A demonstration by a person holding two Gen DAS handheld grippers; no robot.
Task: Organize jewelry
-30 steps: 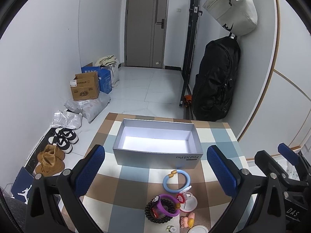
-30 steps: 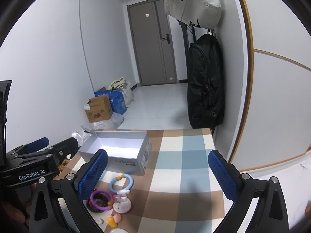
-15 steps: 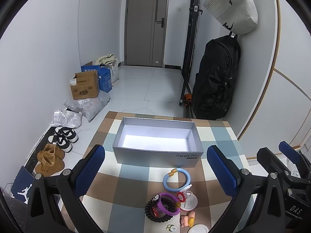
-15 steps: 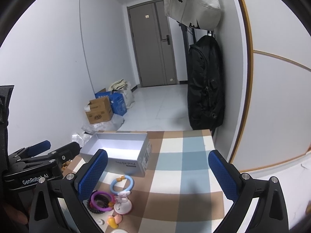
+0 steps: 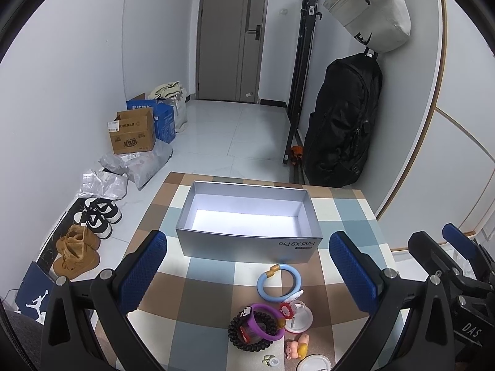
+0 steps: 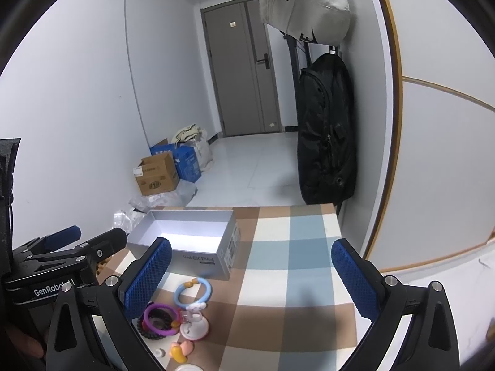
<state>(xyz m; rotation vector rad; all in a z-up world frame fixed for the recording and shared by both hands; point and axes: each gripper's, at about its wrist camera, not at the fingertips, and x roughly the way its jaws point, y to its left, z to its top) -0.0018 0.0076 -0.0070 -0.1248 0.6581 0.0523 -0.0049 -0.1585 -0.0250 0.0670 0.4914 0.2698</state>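
An open grey box (image 5: 247,244) (image 6: 198,261) stands on the checked tablecloth (image 5: 204,324). In front of it lie a light blue ring bracelet (image 5: 279,282) (image 6: 194,290), a purple bracelet (image 5: 266,321) (image 6: 160,317) on a black beaded one (image 5: 247,335), a white round ornament (image 5: 298,313) (image 6: 195,327), a small pink and yellow figure (image 5: 297,346) (image 6: 181,349) and a tiny charm (image 5: 271,361). My left gripper (image 5: 247,269) is open and empty above the table, short of the jewelry. My right gripper (image 6: 247,275) is open and empty, to the right of the pile.
The table's far edge meets the tiled floor. On the floor at left are shoes (image 5: 97,216), cardboard boxes (image 5: 133,136) and bags. A black backpack (image 5: 340,123) and a beige bag (image 5: 371,12) hang on the right wall. A white lid (image 5: 312,364) lies at the near edge.
Both grippers have shifted only slightly; the right gripper drifted a little to the right in the left wrist view. Nothing on the table has moved.
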